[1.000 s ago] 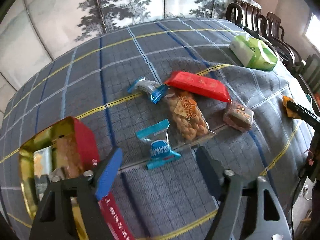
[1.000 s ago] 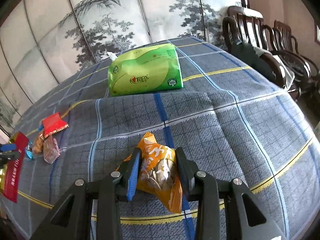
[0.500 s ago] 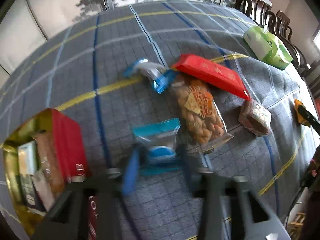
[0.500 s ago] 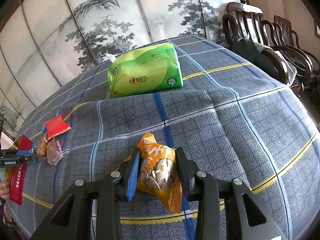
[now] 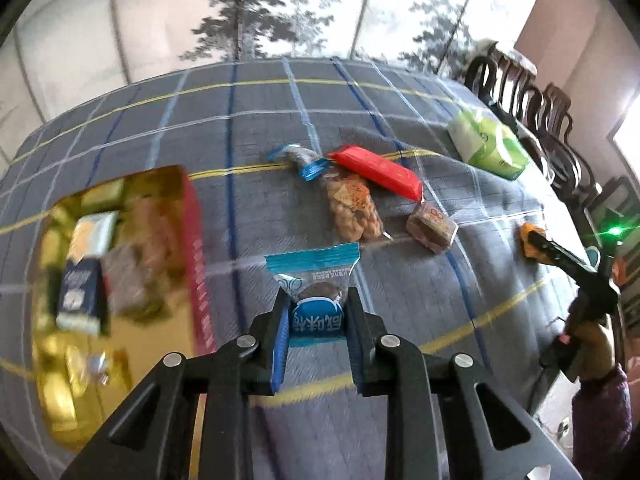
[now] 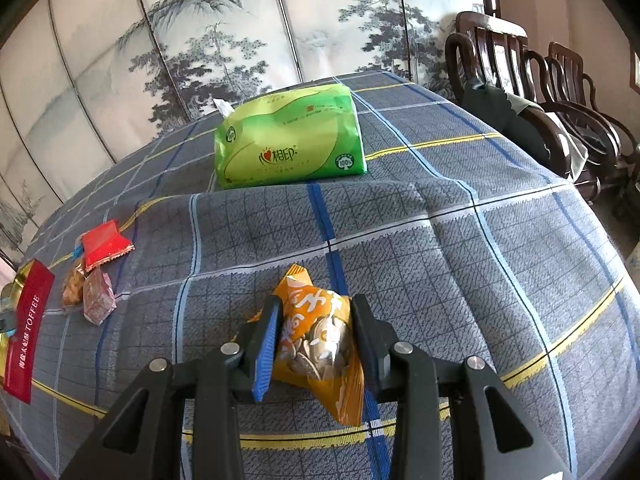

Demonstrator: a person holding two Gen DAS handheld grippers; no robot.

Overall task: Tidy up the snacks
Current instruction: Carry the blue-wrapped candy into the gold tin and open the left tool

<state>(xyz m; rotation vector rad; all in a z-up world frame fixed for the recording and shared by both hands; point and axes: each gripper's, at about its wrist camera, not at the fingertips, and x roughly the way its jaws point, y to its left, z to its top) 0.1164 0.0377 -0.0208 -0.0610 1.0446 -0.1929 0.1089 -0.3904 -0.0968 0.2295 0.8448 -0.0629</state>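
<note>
My left gripper (image 5: 316, 300) is shut on a blue-wrapped candy (image 5: 314, 276), lifted off the checked tablecloth (image 5: 400, 288). To its left lies the open red and gold toffee box (image 5: 120, 264) with several snacks inside. Beyond the candy lie a second blue candy (image 5: 298, 160), a clear bag of fried twists (image 5: 352, 208), a red bar (image 5: 376, 170) and a small brown pack (image 5: 432, 228). In the right wrist view my right gripper (image 6: 316, 320) is shut on an orange bag of seeds (image 6: 320, 340) resting on the cloth.
A green tissue pack (image 6: 288, 140) sits at the far side of the table. Dark wooden chairs (image 6: 560, 92) stand by the right edge. A painted folding screen (image 6: 240, 32) lines the back. The toffee box lid (image 6: 26, 324) shows at the right wrist view's left edge.
My left gripper went forward over the blue candy, closed on it and rose with it toward the box side. The right gripper stayed still on the orange bag.
</note>
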